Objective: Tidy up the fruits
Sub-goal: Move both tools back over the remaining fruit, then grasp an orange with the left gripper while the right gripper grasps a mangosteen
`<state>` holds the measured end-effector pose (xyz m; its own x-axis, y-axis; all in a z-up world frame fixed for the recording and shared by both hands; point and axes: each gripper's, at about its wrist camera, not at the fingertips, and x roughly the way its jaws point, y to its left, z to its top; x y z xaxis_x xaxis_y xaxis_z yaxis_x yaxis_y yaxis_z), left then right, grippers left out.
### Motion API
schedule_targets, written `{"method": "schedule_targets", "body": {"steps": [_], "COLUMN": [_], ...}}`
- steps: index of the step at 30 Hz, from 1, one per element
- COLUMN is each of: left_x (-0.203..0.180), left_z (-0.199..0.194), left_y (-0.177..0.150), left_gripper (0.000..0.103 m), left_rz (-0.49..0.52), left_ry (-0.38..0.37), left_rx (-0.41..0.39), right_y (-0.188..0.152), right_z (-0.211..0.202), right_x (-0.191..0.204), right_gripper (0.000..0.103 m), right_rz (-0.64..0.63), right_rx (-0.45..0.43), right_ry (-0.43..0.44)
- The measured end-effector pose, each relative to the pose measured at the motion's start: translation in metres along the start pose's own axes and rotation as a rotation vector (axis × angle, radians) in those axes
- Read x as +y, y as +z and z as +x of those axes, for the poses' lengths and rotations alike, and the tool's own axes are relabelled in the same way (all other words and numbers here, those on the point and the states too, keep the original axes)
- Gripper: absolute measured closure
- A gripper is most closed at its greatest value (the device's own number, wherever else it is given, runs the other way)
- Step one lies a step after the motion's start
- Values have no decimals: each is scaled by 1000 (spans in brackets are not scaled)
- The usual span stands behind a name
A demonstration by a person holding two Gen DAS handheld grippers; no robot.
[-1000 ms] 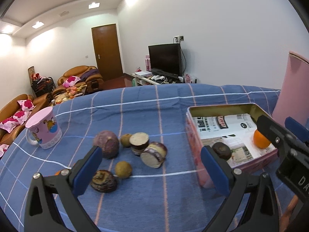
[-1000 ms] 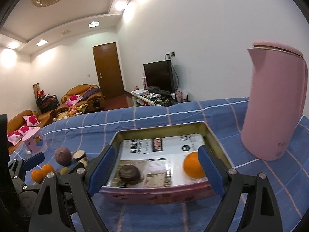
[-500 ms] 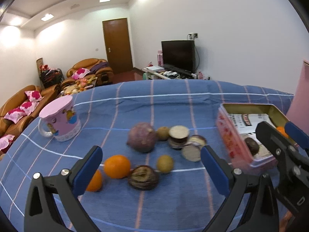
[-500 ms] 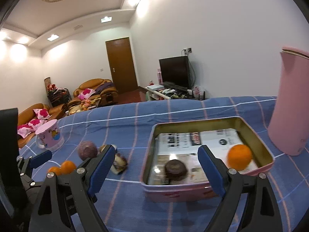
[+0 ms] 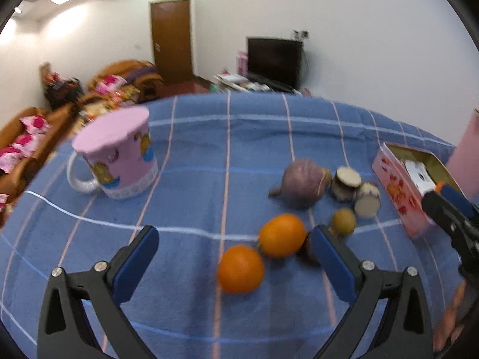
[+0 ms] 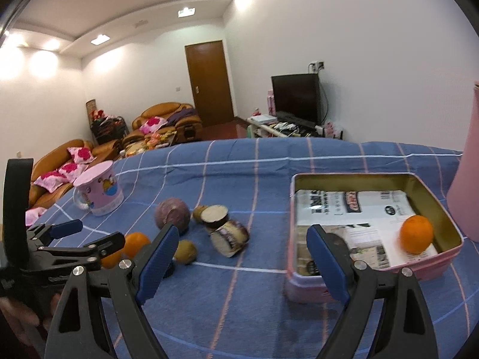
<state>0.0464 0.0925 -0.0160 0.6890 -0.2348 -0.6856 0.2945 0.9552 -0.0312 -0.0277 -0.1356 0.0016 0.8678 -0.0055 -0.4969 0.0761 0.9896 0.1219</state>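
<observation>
Pink mug (image 5: 115, 155) beside loose fruit

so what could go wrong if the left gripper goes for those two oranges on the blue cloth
The two round oranges lie nearly touching on the blue checked cloth, so the open left gripper might nudge one and send it rolling. A dark fruit sits right behind its right finger and could get knocked or caught too.

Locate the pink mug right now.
The pink mug stands upside down at the left of the blue cloth in both views, apart from the fruit.
</observation>
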Motion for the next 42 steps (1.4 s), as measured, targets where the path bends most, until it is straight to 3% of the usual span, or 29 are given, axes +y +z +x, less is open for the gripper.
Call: {"method": "schedule_targets", "body": {"steps": [4, 7, 12, 16, 18, 21, 26, 30, 35, 40, 41, 42], "left_x": [6, 6, 1, 7, 8, 4, 10, 28, 49, 54, 54, 52], "left_z": [3, 8, 24, 29, 31, 27, 19, 0, -21, -20, -19, -16], "left_y": [-9, -9, -13, -10, -8, -10, -9, -5, 0, 2, 2, 4], "left_gripper": [0, 1, 19, 25, 32, 69, 69, 69, 69, 69, 69, 69], "left_rz": [83, 88, 96, 41, 27, 45, 0, -95, -204, -233, -232, -228], "left_ry": [-9, -5, 24, 11, -3, -53, -11, 31, 1, 23, 29, 41], "left_rx": [43, 65, 143, 146, 153, 135, 100, -8, -123, -122, -117, -114], "right_y": [-2, -3, -7, -9, -11, -12, -16, -20, -22, -21, -22, -22], "right_z": [6, 10, 14, 22, 27, 30, 43, 58, 78, 86, 85, 85], "right_x": [9, 17, 28, 31, 32, 35, 51, 63, 79, 93, 94, 94], "right_gripper": [15, 15, 15, 15, 15, 16, 38, 40, 46, 47, 57, 58], "right_rz": [-6, -21, -23, 3, 9, 10, -27, -33, -36, -74, -83, -86], "right_rx": [34, 57, 86, 128, 149, 169, 243, 309, 373, 381, 380, 380], "right_ry": [50, 80, 115, 138, 142, 156, 180, 198, 206, 176, 171, 169]}}
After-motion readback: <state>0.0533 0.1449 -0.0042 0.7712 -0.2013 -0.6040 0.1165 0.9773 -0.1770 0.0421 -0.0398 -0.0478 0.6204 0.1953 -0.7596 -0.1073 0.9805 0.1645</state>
